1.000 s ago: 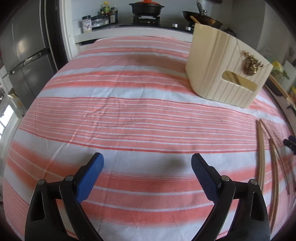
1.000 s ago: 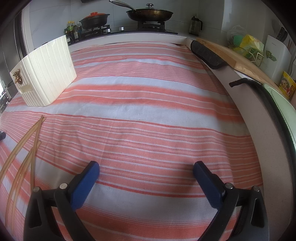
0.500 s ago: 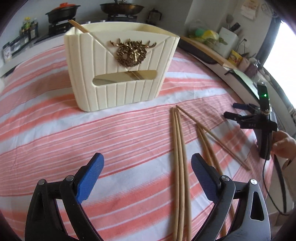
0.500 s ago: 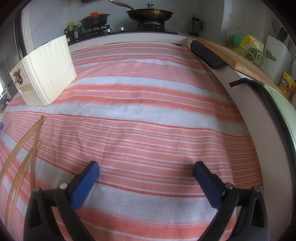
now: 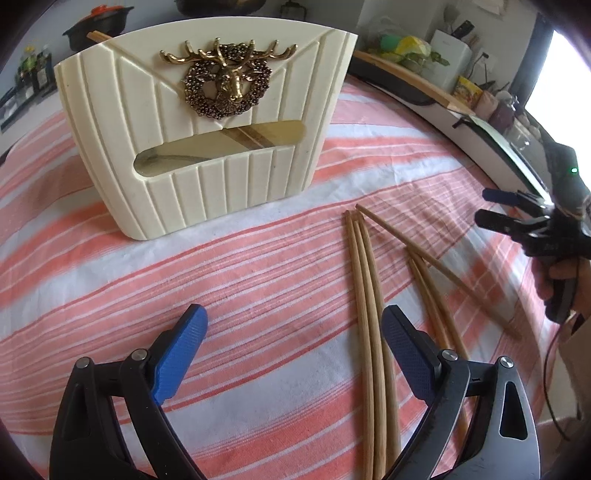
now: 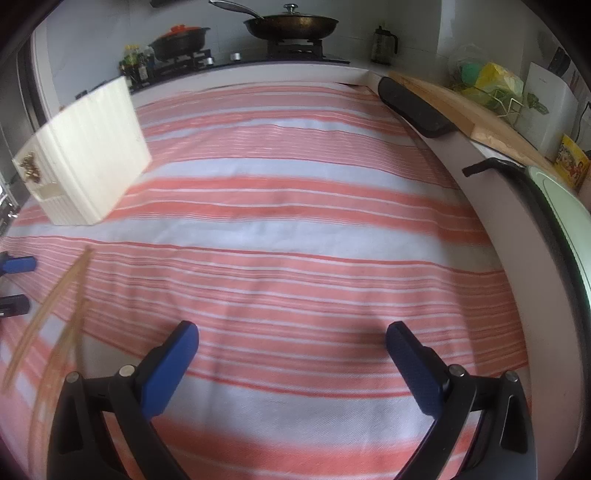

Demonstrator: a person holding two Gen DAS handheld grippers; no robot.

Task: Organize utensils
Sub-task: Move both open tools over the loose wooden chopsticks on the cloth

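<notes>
My left gripper [image 5: 293,350], jaws wide and empty, is nearest the chopsticks [image 5: 364,295], lying twelve-to-six at one o'clock.

— What covers the bench?
— A striped cloth [image 6: 295,206], coral and white, filling the middle of both views.

— And along the top of the right wrist view?
— A lidded frying pan [image 6: 291,24] sits on the stove at top centre, a black pot with a red lid [image 6: 181,38] to its left, and a dark glass jug [image 6: 384,46] to its right.

— Anything at the right edge?
— A wooden board [image 6: 465,110] runs diagonally at upper right, with a yellow-green bag [image 6: 495,79] just behind it and a white box [image 6: 546,96] beside that.
</notes>
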